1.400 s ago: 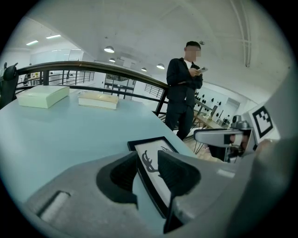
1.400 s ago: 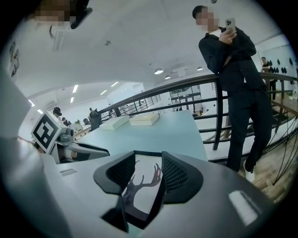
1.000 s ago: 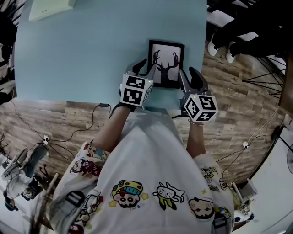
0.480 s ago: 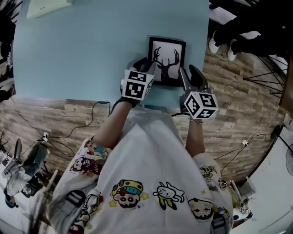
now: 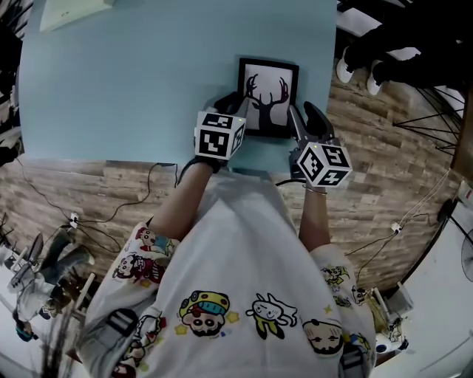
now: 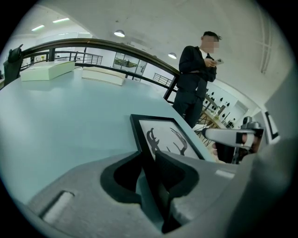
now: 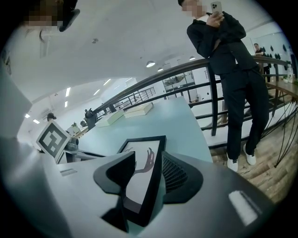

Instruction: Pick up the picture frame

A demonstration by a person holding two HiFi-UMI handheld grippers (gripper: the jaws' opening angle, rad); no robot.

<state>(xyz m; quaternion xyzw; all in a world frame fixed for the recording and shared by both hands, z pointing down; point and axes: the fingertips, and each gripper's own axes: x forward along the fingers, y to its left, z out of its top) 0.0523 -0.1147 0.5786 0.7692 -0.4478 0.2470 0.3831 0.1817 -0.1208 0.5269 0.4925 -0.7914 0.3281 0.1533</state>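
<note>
Head view: black frame (image 5: 268,96), antler print, on table (image 5: 133,81).
Long axis points away; left claw (image 5: 230,105) closing round its edge, right claw (image 5: 301,120) gripping.

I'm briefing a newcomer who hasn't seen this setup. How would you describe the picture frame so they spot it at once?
Start at the big light-blue table. Near the edge where the person stands, toward its right corner, sits the picture frame. Unlike the plain pale box at the far-left corner, it has a black border around a dark antlered deer silhouette.
</note>
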